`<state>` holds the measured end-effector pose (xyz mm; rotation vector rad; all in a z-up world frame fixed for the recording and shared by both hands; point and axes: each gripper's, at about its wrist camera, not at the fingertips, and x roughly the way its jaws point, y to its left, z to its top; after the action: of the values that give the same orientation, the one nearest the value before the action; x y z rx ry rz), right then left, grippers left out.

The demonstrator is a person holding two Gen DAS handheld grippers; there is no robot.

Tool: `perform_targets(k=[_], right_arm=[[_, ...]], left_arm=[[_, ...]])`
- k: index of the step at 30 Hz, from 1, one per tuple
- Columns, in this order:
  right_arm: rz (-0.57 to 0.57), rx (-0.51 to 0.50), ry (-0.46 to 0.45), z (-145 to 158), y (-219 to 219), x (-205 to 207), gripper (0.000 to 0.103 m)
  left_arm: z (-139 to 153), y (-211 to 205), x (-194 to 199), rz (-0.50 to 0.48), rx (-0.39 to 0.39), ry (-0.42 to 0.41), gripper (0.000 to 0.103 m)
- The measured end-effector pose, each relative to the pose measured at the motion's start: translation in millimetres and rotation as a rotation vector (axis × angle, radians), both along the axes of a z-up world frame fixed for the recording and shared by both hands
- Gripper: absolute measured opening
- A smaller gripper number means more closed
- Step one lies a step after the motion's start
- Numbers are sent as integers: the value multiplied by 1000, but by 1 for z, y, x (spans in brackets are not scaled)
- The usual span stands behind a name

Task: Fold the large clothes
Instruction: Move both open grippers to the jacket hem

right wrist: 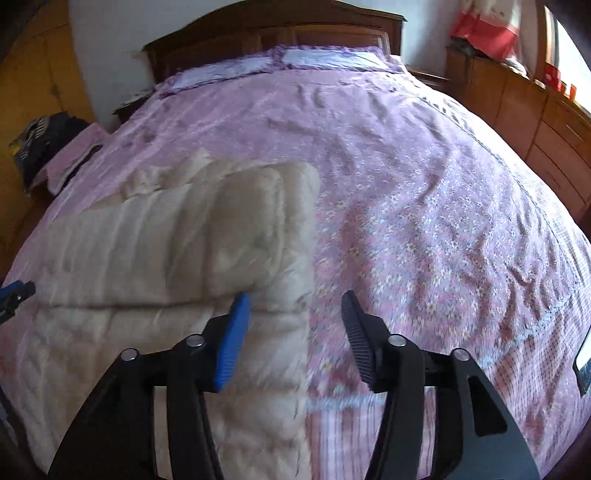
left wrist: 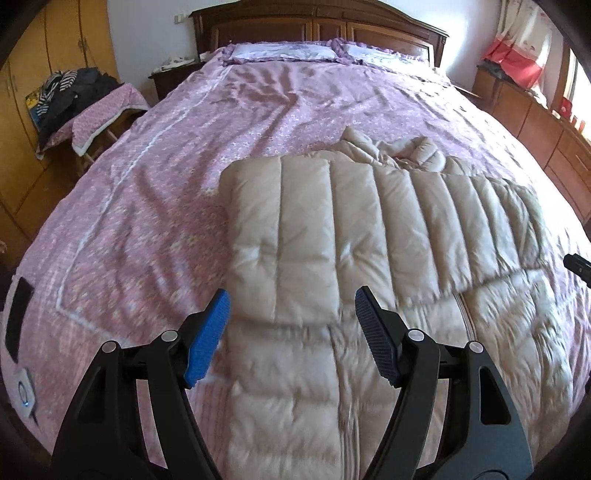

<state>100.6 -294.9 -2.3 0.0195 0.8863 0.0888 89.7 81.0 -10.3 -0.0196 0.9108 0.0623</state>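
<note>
A beige quilted puffer jacket (left wrist: 332, 236) lies on the pink floral bedspread (left wrist: 147, 206), with one sleeve folded across its body. My left gripper (left wrist: 291, 306) is open and empty above the jacket's left part. The jacket also shows in the right wrist view (right wrist: 166, 251), on the left. My right gripper (right wrist: 295, 310) is open and empty above the jacket's right edge, its blue finger (right wrist: 232, 343) over the jacket. The tip of the right gripper (left wrist: 578, 266) shows at the right edge of the left wrist view.
The bed has a dark wooden headboard (left wrist: 317, 26) and pillows (left wrist: 280, 51). A chair with piled clothes (left wrist: 74, 99) stands left of the bed. Wooden drawers (left wrist: 546, 136) run along the right. A black phone (left wrist: 18, 321) and a white device (left wrist: 26, 395) lie at the bed's near left.
</note>
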Motion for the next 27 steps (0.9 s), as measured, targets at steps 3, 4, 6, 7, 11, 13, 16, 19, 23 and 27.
perform_targets(k=[3,4,6,7,11,13,16,19,23,27], right_arm=[[38,-10,4,4,7,-23,62],[49,-13,8,5,9,-31,63],[73,-10,29,4,13,-47,64],[81,-9,36,4,14,-52,65],[99,-8,45,2,16,-82,72],[97,-1,57,-1,14,-94,75],[89,2,77,-6,12,-110,76],[74,4,88,-12,7,-124,78],[63,5,108,-20,3,-136,81],[37,4,133,-29,-2,-146,82]], left_arm=[[5,5,-25,-3,-1,0,70],[6,6,-30,-3,-4,3,70],[7,9,-47,-7,-24,17,70],[7,10,-54,-10,-32,22,70],[4,14,-80,-9,-35,36,70],[2,15,-91,-8,-37,49,70],[-2,15,-106,-16,-41,63,70],[-6,14,-121,-24,-34,77,70],[-9,12,-135,-36,-34,86,70],[-13,13,-149,-40,-36,94,70]])
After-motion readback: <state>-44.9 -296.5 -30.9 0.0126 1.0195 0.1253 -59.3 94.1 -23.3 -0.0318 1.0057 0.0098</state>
